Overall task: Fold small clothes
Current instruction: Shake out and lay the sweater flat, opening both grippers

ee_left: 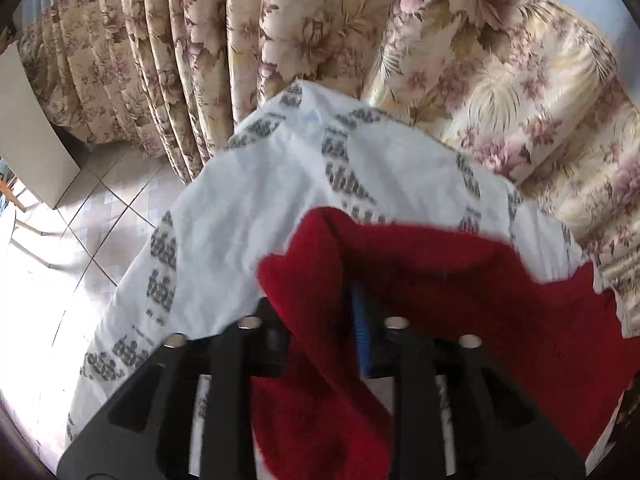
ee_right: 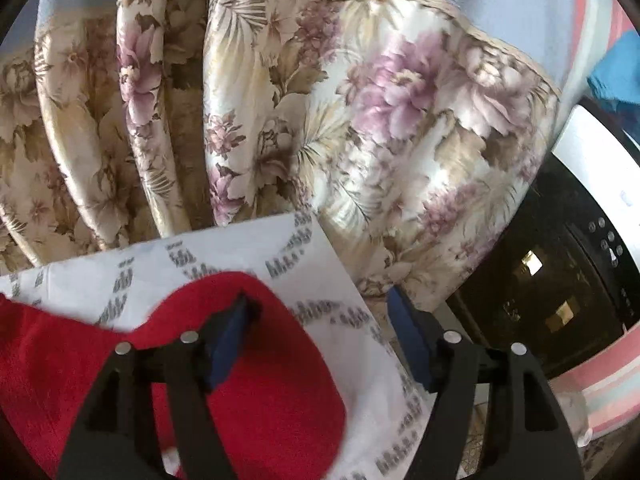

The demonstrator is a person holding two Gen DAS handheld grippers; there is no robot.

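Observation:
A red fleece cloth point(ee_left: 460, 300) lies on a white cloth point(ee_left: 240, 220) printed with grey marks. In the left wrist view the red cloth is bunched up over and between the fingers of my left gripper point(ee_left: 348, 308). It hides both tips, and only a strip of blue pad point(ee_left: 360, 336) shows, so whether the pads press on it is unclear. In the right wrist view my right gripper point(ee_right: 320, 320) stands open with its jaws wide apart. Its left finger hangs over the rounded edge of the red cloth point(ee_right: 280, 380); its right finger is past the white cloth point(ee_right: 224, 252).
Floral drapery point(ee_left: 320, 20) hangs close behind the cloths and fills the back of the right wrist view point(ee_right: 360, 120). A tiled floor point(ee_left: 112, 200) and a pale board point(ee_left: 32, 132) lie at the left. A black-fronted appliance point(ee_right: 560, 280) and pink striped fabric point(ee_right: 608, 380) are at the right.

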